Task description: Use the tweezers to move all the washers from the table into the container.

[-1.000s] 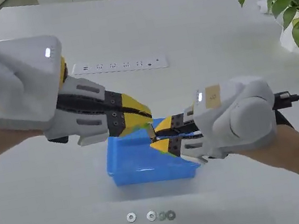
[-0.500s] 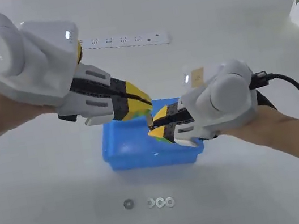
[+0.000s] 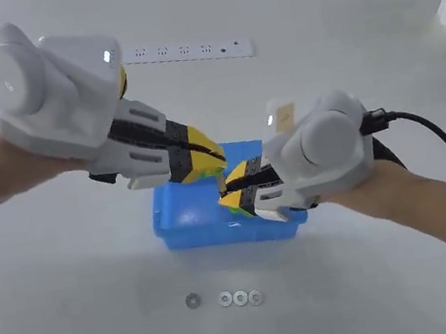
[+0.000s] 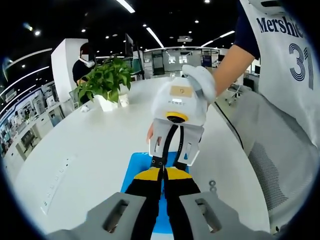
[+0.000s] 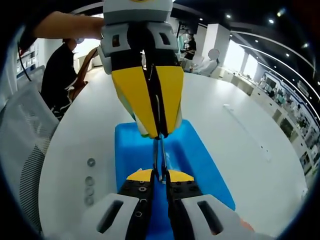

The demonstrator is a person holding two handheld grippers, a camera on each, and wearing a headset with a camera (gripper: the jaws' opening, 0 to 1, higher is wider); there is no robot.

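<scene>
**Jaws meeting tip to tip**

Nearest, four small silver washers (image 3: 225, 298) line the open white tabletop (image 3: 76, 312). Beyond, above the blue plastic container (image 3: 189, 220), left gripper (image 3: 204, 155) and right gripper (image 3: 229, 193) angle together, both jaws closed on slim metal tweezers (image 5: 160, 155).

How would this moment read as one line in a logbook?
left gripper: shut on thin metal tweezers | right gripper: shut on same tweezers | place: above blue plastic container | four silver washers: on white table

Open-plan office: white table (image 4: 95, 145), potted plant (image 4: 106, 80), ceiling lights (image 4: 155, 36).
</scene>
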